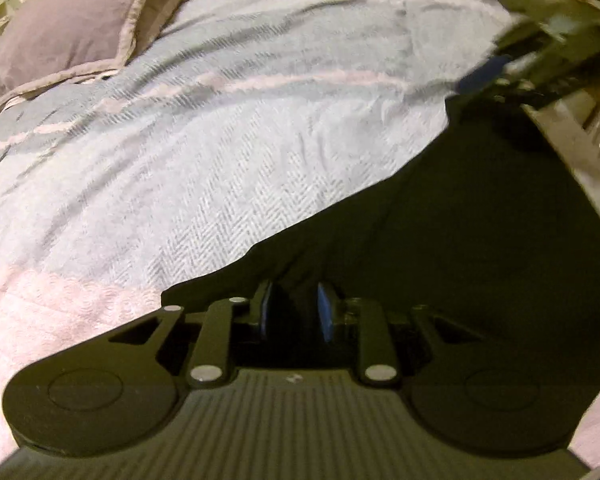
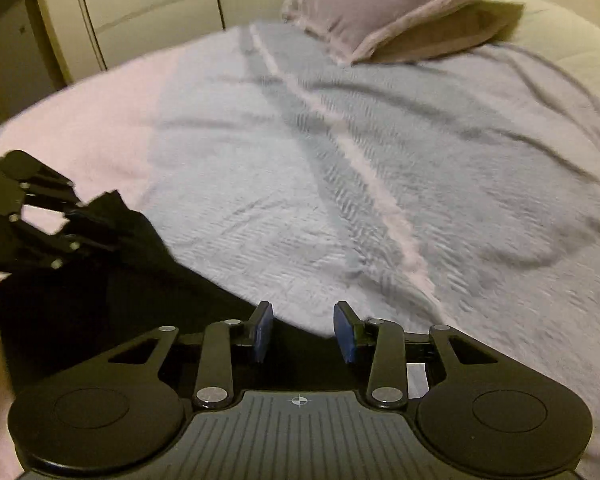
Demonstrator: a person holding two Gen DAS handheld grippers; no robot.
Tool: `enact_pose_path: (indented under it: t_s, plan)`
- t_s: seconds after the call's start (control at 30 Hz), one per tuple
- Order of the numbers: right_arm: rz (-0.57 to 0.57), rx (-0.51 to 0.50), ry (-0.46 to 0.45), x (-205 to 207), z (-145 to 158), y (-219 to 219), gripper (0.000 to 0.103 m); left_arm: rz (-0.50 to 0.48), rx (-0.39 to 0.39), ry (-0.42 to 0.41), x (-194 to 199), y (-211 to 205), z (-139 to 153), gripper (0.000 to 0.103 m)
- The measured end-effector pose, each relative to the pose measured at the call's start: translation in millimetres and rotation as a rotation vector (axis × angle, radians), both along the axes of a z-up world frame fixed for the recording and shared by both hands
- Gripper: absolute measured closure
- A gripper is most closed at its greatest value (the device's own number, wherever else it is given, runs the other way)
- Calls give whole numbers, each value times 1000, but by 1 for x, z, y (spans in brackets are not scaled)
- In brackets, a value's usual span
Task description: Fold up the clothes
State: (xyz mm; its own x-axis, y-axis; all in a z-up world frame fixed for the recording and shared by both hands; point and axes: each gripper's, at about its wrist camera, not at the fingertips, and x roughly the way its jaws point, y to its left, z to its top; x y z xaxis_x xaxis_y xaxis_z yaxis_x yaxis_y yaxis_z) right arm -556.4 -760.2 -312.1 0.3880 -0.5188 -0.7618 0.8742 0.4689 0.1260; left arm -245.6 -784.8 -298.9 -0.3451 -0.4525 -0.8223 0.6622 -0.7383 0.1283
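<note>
Bedspread (image 2: pixel 340 168), pale blue herringbone, pillow (image 2: pixel 384 4) at head. Black garment (image 1: pixel 480 220) lay at the near edge. Left gripper (image 1: pixel 294 312) appeared clamped on its cloth, though dark on dark blurred this; right gripper (image 2: pixel 304 332) gaped over its hem. Risk: one-sided pull could skew the fold.

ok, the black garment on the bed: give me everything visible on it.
The black garment is a dark, matte, soft cloth with no print or seams I can make out. It lies spread on the blue-grey bedspread, its edge running diagonally. The left gripper has fabric between its blue pads; the right gripper is open over its edge, and contact is unclear. The garment type cannot be told.
</note>
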Motion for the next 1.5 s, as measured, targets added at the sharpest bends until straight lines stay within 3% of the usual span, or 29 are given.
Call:
enact_pose_path:
  t_s: [0.07,0.17,0.27,0.33,0.43,0.57,0.67,0.77,0.87,1.0,1.13,1.23,1.3,1.37,1.5]
  plan:
    - [22,10,-12,0,3,19,65,36,7,6,10,-3,-1,80]
    - [68,52,40,-1,-16,33,65,72,46,23,24,-12,-11,80]
    - [-52,152,2,-29,-35,26,65,64,58,27,28,-18,-8,80]
    - [-141,175,19,-45,-33,27,65,115,41,19,37,-23,-7,80]
    - [-174,159,12,-54,-13,41,65,236,21,-8,64,-27,-4,80]
    - [-166,153,-100,-31,11,79,65,208,-6,-30,78,-1,4,81]
    - [-151,194,-176,1,4,104,65,155,-7,-28,83,24,-3,81]
    - [-125,221,-130,29,-18,132,65,101,-7,-26,88,48,-10,79]
    - [-122,228,-42,30,-45,162,65,48,-8,-24,93,73,-16,78]
    - [-168,212,43,21,-40,184,65,-24,-9,-22,99,106,-25,76]
    - [-146,141,139,36,-12,202,64,-29,-86,-70,107,124,-4,76]
    - [38,43,244,78,-5,214,53,-95,-207,-138,112,151,9,68]
    - [158,-35,334,104,-11,217,49,-202,-293,-202,107,171,5,50]
    - [255,-104,434,124,-27,217,41,-294,-343,-254,99,188,-4,40]
    - [402,-131,591,149,-74,215,39,-447,-429,-356,78,210,-38,31]
